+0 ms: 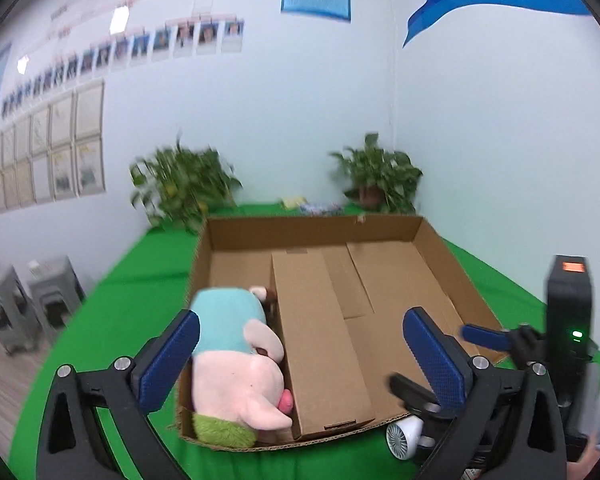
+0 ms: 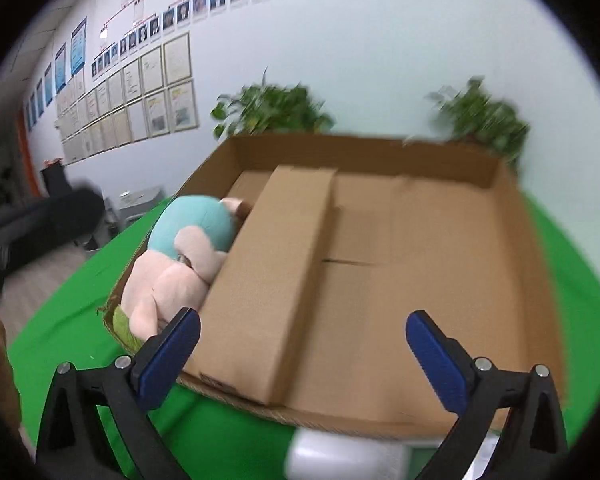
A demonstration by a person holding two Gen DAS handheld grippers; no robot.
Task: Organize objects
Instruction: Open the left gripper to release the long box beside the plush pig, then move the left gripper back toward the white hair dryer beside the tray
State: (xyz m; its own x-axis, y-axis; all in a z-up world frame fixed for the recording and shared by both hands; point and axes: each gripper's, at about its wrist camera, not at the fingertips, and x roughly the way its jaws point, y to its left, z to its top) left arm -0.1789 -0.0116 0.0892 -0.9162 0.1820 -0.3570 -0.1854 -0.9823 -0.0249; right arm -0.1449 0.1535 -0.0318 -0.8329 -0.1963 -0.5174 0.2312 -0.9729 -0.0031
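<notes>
An open cardboard tray box lies on the green table. A long closed cardboard box lies inside it. A pink plush pig in a teal shirt lies in the left slot beside the long box. My left gripper is open and empty, just above the tray's near edge. My right gripper is open and empty over the tray's near side; it also shows at the right of the left wrist view. A small white fan-like object lies in front of the tray.
Two potted plants stand at the table's far edge against the wall, with small items between them. Grey stools stand on the floor to the left. A blurred white object sits under the right gripper.
</notes>
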